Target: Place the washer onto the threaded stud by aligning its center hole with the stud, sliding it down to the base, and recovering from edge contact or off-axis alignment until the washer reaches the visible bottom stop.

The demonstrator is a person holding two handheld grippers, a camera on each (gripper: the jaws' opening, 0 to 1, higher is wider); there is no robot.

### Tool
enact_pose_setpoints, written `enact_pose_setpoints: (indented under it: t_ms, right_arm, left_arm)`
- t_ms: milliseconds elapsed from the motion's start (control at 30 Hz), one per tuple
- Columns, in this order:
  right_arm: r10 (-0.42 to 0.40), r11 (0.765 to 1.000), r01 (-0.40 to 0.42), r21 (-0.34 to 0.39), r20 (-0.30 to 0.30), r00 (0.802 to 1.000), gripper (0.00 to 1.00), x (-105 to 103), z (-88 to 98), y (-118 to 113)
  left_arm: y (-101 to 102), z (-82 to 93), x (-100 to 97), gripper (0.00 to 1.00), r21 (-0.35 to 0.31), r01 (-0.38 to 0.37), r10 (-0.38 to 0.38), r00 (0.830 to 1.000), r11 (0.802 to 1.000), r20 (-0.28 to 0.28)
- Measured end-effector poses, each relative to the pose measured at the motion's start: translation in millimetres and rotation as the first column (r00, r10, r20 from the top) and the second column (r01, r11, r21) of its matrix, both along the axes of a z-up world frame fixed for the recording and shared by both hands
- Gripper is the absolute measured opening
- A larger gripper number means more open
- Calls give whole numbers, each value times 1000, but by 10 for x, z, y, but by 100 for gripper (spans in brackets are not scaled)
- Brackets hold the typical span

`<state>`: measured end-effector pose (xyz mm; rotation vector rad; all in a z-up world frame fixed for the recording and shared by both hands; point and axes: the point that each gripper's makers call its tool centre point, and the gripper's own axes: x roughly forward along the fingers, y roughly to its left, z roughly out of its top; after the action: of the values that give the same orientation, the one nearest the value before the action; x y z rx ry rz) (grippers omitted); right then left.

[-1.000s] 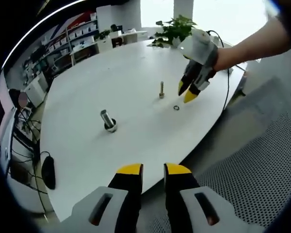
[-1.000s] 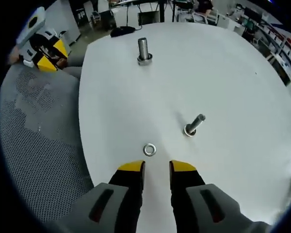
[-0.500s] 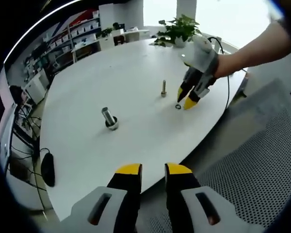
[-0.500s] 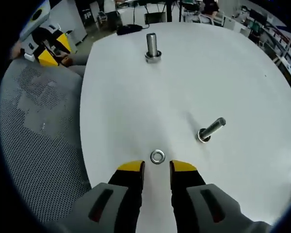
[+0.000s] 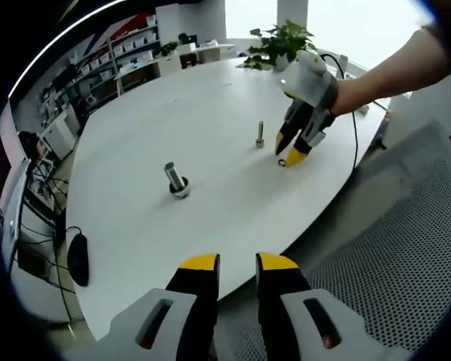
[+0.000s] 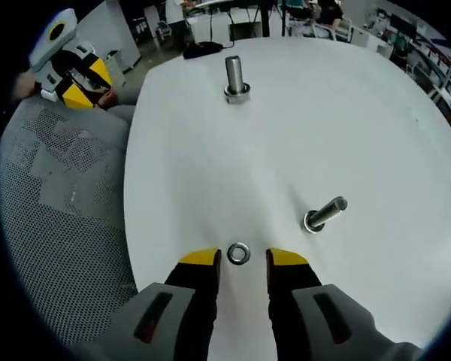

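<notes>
A small steel washer lies flat on the white table, between the two yellow fingertips of my right gripper. The jaws are open and stand apart from the washer on both sides. A thin threaded stud stands just ahead and to the right of it. In the left gripper view the right gripper hangs over the washer, beside the stud. My left gripper is open with nothing in it, held off the table's near edge.
A thicker bolt on a nut stands farther along the table. A grey mesh chair lies beside the table edge. A black mouse and a potted plant are off to the sides.
My right gripper has moved forward and down, so the washer now lies between its fingertips instead of ahead of them. The left gripper has barely moved.
</notes>
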<state>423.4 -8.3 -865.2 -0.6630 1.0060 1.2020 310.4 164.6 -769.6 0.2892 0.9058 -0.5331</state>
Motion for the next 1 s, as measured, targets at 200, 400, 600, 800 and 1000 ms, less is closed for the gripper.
enact_pose_setpoints:
  t_ms: [200, 400, 600, 800, 1000]
  right_arm:
    - [-7, 1000, 8, 23, -10, 1000, 27, 1, 39, 45]
    - [21, 1000, -20, 7, -8, 1000, 27, -63, 21, 40]
    - [30, 999, -30, -13, 0, 1000, 27, -83, -6, -24]
    - [46, 999, -46, -11, 18, 999, 26, -78, -10, -31]
    - [69, 998, -68, -14, 33, 997, 25, -60, -18, -30]
  left_arm:
    - [27, -14, 0, 16, -2, -7, 7, 1000, 1000, -8]
    - [36, 3, 10, 16, -15, -18, 18, 1000, 1000, 4]
    - [25, -7, 2, 16, -10, -13, 13, 1000, 1000, 0]
    - [48, -11, 10, 16, -8, -25, 25, 1000, 1000, 0]
    - [41, -3, 6, 16, -12, -24, 24, 1000, 1000, 2]
